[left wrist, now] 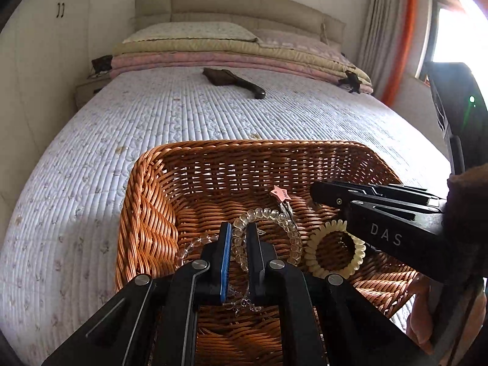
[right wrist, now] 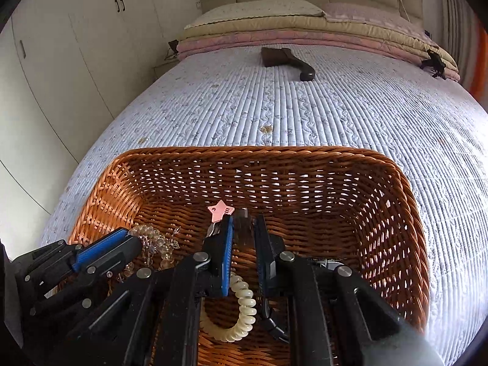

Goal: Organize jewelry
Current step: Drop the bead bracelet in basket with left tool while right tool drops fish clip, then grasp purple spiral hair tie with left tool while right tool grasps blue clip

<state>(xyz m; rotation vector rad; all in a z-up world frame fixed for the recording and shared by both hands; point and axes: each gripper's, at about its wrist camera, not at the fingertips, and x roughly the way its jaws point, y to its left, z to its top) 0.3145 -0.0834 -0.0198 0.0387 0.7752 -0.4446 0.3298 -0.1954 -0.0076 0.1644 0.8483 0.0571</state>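
Quilting in fine ribbed rows covers the bed (left wrist: 152, 128), pale lilac with a faint floral print. At its head lie folded blankets (left wrist: 231, 56), pink and beige, under a pillow (left wrist: 195, 30) and a padded headboard (left wrist: 238, 6). A dark brush (left wrist: 235, 80) with a curved handle rests mid-bed, well apart from everything else.

Near the foot of the bed sits the basket (left wrist: 143, 213), rectangular with rounded corners, woven of glossy tan wicker with an open lattice in its walls and a braided rim. All the jewelry in sight hangs or lies inside it.

The left gripper (left wrist: 239, 228) points down into the basket, its jaws nearly closed on a bracelet (left wrist: 274, 216) of clear faceted beads, which loops out ahead of the tips; a small chain dangles beneath. The right gripper (right wrist: 244, 222) reaches in from the right, its jaws narrowly apart and clamped on a small metal clip (right wrist: 242, 213) that carries a flat pink star (right wrist: 220, 209). A cream hair tie (right wrist: 244, 308), coiled like a telephone cord, shows under the right gripper, but I cannot tell whether it hangs or lies on the basket floor. In the left view the same hair tie sits just beside the bracelet.
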